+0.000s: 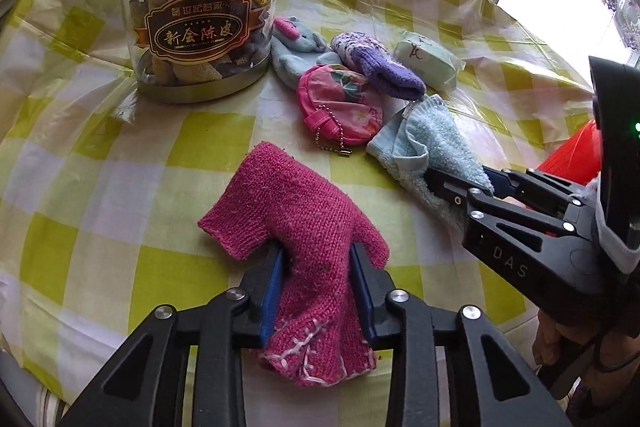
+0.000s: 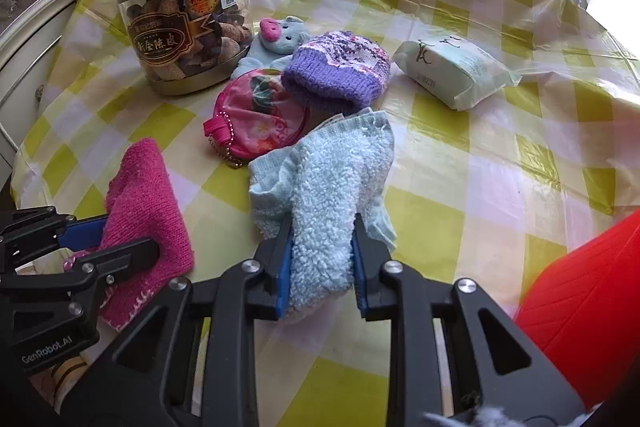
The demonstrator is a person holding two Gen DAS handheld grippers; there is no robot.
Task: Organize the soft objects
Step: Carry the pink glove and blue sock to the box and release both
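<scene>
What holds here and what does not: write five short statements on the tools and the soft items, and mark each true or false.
1. The left tool grips a magenta knitted cloth. True.
2. The right tool is open with nothing in it. False: it is shut on a pale blue terry towel.
3. The purple knitted hat sits on top of the clear lidded jar. False: it lies on the checked tablecloth.
4. The round pink floral pouch touches the hat. True.
5. The wrapped tissue pack lies apart from the hat. True.

magenta knit mitten [image 1: 296, 227], pale blue towel [image 2: 332, 187], purple hat [image 2: 340, 67], yellow-checked tablecloth [image 2: 460, 207]
</scene>
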